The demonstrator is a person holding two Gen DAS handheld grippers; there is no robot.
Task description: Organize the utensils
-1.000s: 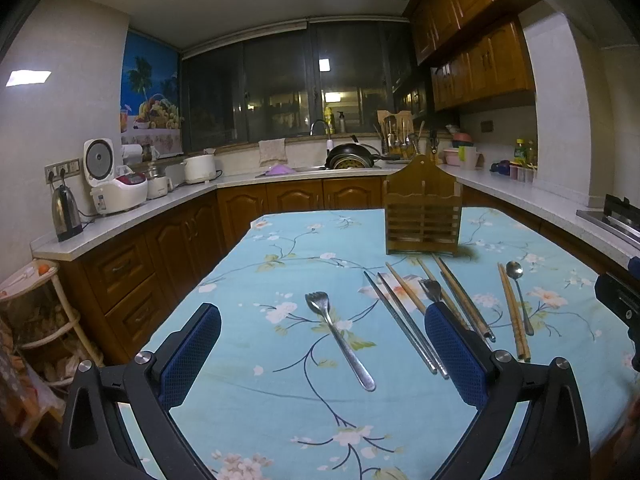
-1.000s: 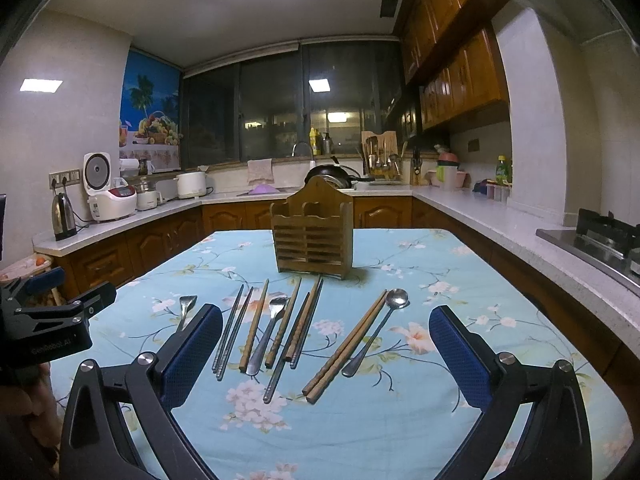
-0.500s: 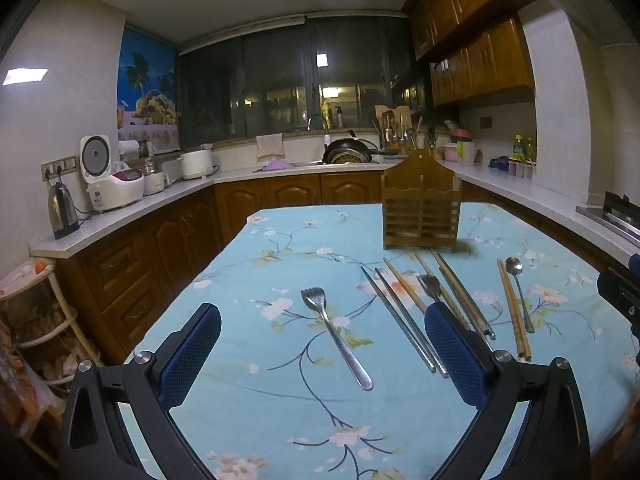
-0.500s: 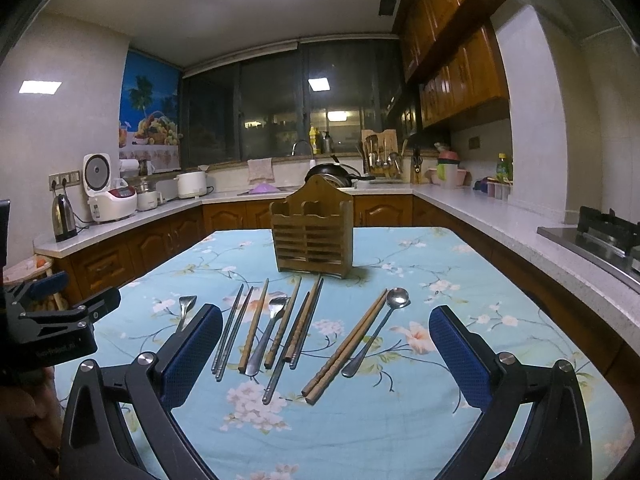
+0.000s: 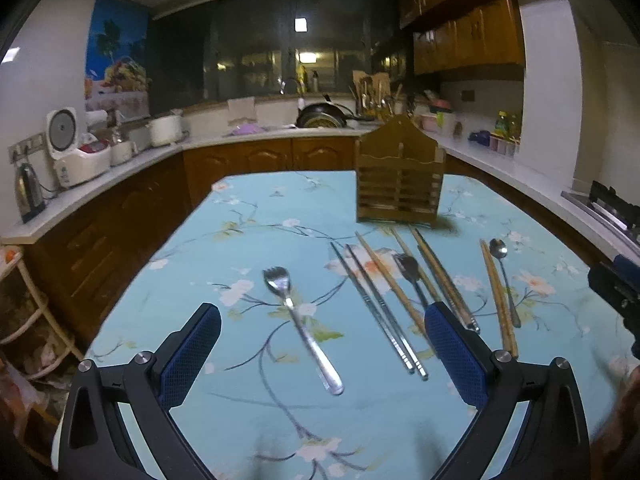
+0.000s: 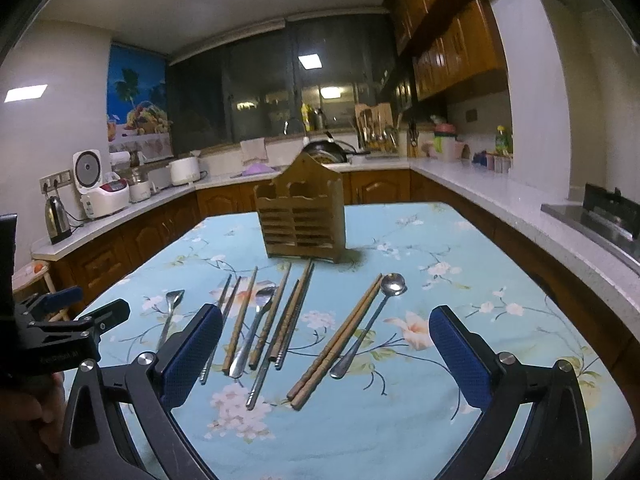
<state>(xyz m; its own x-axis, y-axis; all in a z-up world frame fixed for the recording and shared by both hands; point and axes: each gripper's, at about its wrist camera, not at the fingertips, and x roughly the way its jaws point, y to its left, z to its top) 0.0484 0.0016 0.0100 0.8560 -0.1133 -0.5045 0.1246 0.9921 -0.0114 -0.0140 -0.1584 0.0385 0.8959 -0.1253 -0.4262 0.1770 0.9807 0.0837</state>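
A wooden utensil holder (image 5: 400, 184) (image 6: 302, 218) stands upright mid-table on the blue floral cloth (image 5: 260, 232). In front of it lie a steel fork (image 5: 298, 320) (image 6: 170, 312), metal chopsticks (image 5: 378, 308), wooden chopsticks (image 6: 334, 346), a spoon (image 6: 370, 320) and another spoon (image 6: 256, 328). My left gripper (image 5: 322, 356) is open and empty, hovering above the fork's handle. My right gripper (image 6: 326, 356) is open and empty above the near ends of the chopsticks.
Kitchen counters wrap around the table. A rice cooker (image 5: 78, 152) and kettle (image 5: 28, 192) stand at left, a wok (image 5: 320, 116) at the back, a stove (image 6: 608, 220) at right. A white rack (image 5: 24, 320) stands left of the table.
My left gripper has moved forward and down toward the fork, which now lies larger between its fingers. My right gripper has tilted down and advanced slightly over the utensils.
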